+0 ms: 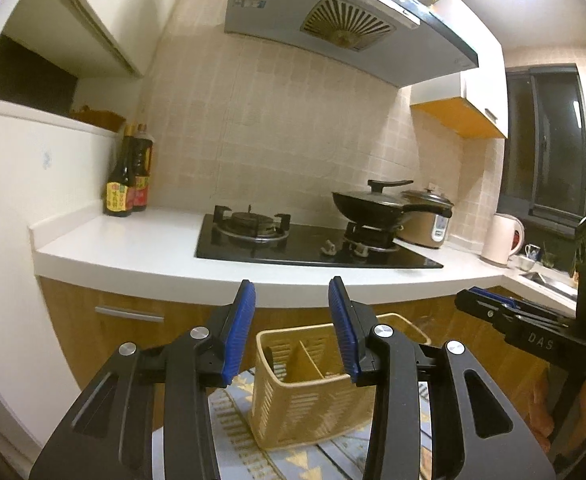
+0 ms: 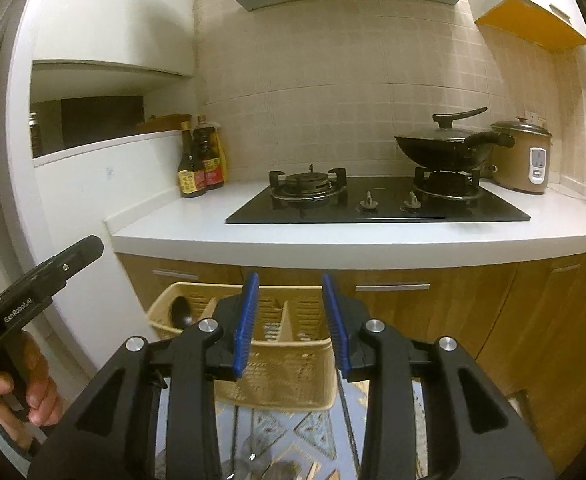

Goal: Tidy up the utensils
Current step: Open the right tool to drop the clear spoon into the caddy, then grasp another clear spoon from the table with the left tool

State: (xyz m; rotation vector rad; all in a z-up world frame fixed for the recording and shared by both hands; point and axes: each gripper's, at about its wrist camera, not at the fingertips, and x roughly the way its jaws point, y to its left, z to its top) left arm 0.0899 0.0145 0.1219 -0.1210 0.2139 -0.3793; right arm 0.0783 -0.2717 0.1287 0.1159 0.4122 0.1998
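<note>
A tan plastic utensil basket [image 1: 309,396] with slotted walls and inner dividers stands on a patterned cloth [image 1: 237,432]. My left gripper [image 1: 292,292] is open and empty, raised above the basket's near side. In the right wrist view the basket [image 2: 277,376] sits just beyond my open, empty right gripper [image 2: 291,284]. A dark spoon [image 2: 181,312] lies in the basket's left compartment. Loose utensils show dimly on the cloth [image 2: 277,432] between the right gripper's arms; I cannot tell what they are. The right gripper also shows in the left wrist view [image 1: 473,300].
A white counter [image 1: 141,248] runs behind, with a black gas hob [image 1: 313,244], a lidded wok [image 1: 377,204], a rice cooker [image 1: 429,220], sauce bottles [image 1: 127,176] and a kettle [image 1: 503,240]. Wooden cabinet doors [image 2: 493,312] lie below. A white wall [image 1: 5,240] stands left.
</note>
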